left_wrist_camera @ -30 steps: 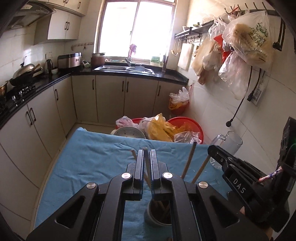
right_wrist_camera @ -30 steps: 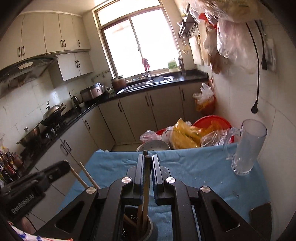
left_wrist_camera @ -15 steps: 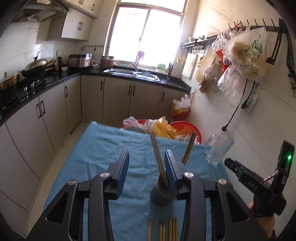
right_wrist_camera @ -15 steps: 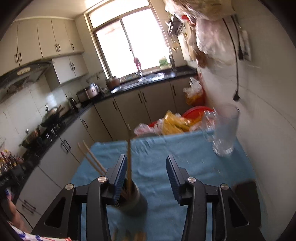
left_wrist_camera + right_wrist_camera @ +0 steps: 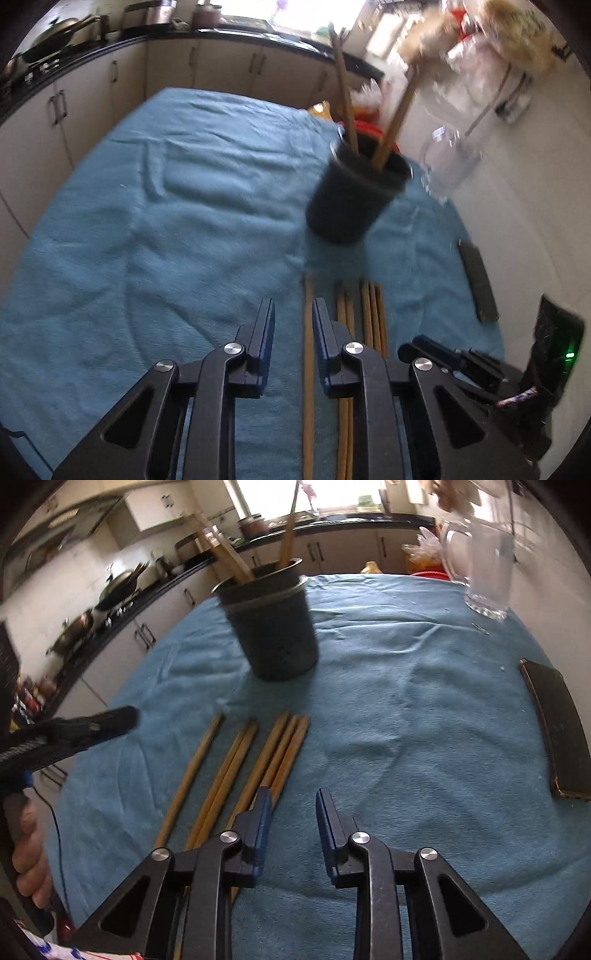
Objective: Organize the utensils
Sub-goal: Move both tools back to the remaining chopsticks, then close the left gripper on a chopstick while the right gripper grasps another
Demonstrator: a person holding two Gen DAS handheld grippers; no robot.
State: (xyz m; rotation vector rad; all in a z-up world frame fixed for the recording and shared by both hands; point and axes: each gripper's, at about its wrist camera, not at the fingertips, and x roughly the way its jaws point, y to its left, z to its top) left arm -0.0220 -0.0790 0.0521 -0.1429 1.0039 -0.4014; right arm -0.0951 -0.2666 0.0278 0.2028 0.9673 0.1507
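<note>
Six tan wooden chopsticks (image 5: 236, 768) lay side by side — the left tongs (image 5: 293, 314) closing astride one, the right tongs (image 5: 291, 805) closing empty.

Cream cabinets (image 5: 325, 554), black countertop (image 5: 236, 35), bright window (image 5: 295, 494), tiled wall (image 5: 546, 602)

Both grippers lowered from above holder (image 5: 354, 192) to the lying chopsticks (image 5: 236, 771), each released chopstick left standing inside

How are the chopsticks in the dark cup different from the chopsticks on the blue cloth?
The chopsticks in the dark cup stand up and lean apart; the chopsticks on the blue cloth lie flat, side by side. Only a few stand in the cup; six lie on the cloth. Both look wooden.
</note>
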